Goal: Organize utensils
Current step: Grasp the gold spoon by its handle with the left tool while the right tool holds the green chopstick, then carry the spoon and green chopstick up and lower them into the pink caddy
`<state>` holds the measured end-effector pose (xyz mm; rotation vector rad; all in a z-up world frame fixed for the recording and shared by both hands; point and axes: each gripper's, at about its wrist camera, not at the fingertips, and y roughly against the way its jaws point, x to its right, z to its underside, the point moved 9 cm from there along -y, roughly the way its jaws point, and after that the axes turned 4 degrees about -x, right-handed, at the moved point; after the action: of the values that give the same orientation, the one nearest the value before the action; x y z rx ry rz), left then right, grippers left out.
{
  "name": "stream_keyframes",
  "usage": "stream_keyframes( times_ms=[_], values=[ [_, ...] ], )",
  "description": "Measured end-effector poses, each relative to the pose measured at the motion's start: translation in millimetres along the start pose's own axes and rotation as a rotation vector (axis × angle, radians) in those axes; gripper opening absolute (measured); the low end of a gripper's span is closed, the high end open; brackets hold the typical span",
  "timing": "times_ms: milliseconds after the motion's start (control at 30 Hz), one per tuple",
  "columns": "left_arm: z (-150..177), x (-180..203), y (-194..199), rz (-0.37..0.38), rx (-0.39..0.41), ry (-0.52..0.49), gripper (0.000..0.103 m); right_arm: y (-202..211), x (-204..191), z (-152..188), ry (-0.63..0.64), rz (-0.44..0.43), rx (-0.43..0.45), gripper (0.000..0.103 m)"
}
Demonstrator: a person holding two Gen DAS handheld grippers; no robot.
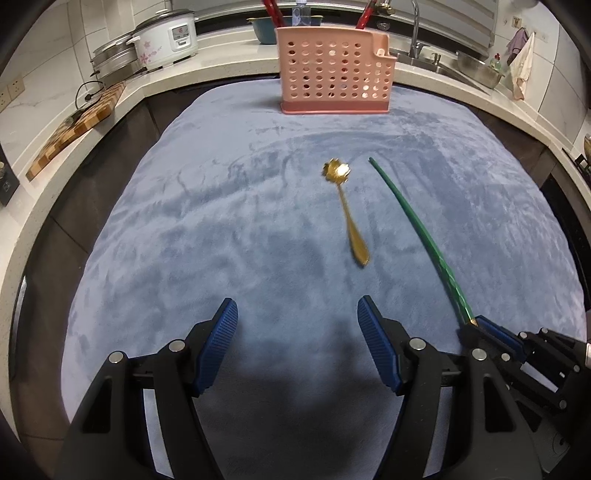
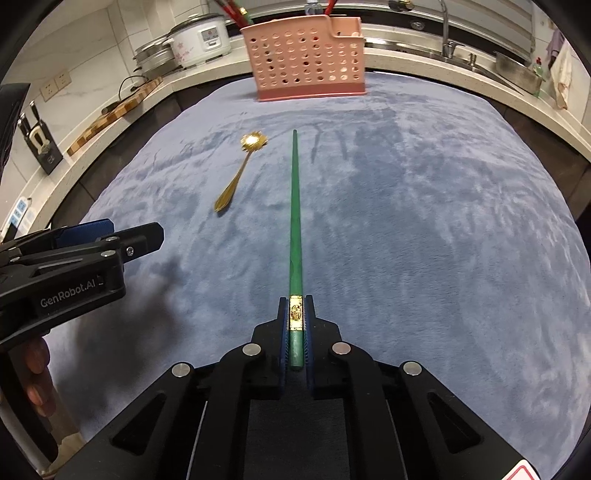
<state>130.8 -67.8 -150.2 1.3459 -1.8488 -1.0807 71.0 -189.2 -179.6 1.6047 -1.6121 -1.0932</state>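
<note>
A pink perforated utensil holder stands at the far edge of the blue cloth, with red chopsticks sticking out of it; it also shows in the right wrist view. A gold flower-bowl spoon lies on the cloth mid-table, also in the right wrist view. My right gripper is shut on the thick end of a green chopstick, which points toward the holder; both show in the left wrist view, gripper and chopstick. My left gripper is open and empty, short of the spoon's handle.
The blue cloth covers the table. A rice cooker and steamer pot stand on the counter at back left, a wooden cutting board at left, a sink with a faucet at back right. A knife block is at far left.
</note>
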Motion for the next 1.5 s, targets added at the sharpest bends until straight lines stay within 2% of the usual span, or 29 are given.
stream_keyframes(
  times_ms=[100,367,433,600,800,1133,1200,1500],
  values=[
    [-11.8,6.9,-3.7,0.045,0.003,0.018,0.070,2.0,6.8,-4.7,-0.024,-0.001,0.008,0.007],
    [-31.8,22.6,-35.1,0.119,-0.027,0.055,0.069,2.9,15.3,-11.8,-0.050,-0.007,0.013,0.007],
    [-32.1,25.7,-43.3,0.122,-0.042,0.048,0.058,1.2,15.9,-11.8,-0.053,-0.010,0.009,0.007],
    [-30.1,30.5,-53.6,0.098,-0.048,0.013,0.041,-2.4,17.1,-10.2,-0.059,-0.014,-0.001,0.007],
    [-30.2,26.9,-54.2,0.080,-0.039,-0.002,0.011,-7.9,16.9,-8.5,-0.062,-0.017,-0.014,0.007],
    [-30.2,28.3,-26.6,0.082,0.009,-0.028,0.007,3.4,17.3,-16.6,-0.065,-0.023,0.013,0.007],
    [-32.9,26.8,-14.7,0.088,0.031,-0.030,0.001,12.3,17.5,-23.2,-0.068,-0.025,0.034,0.007],
    [-53.8,11.5,30.7,0.131,0.102,0.011,0.001,61.3,20.7,-64.5,-0.087,-0.040,0.159,0.007]
  ],
)
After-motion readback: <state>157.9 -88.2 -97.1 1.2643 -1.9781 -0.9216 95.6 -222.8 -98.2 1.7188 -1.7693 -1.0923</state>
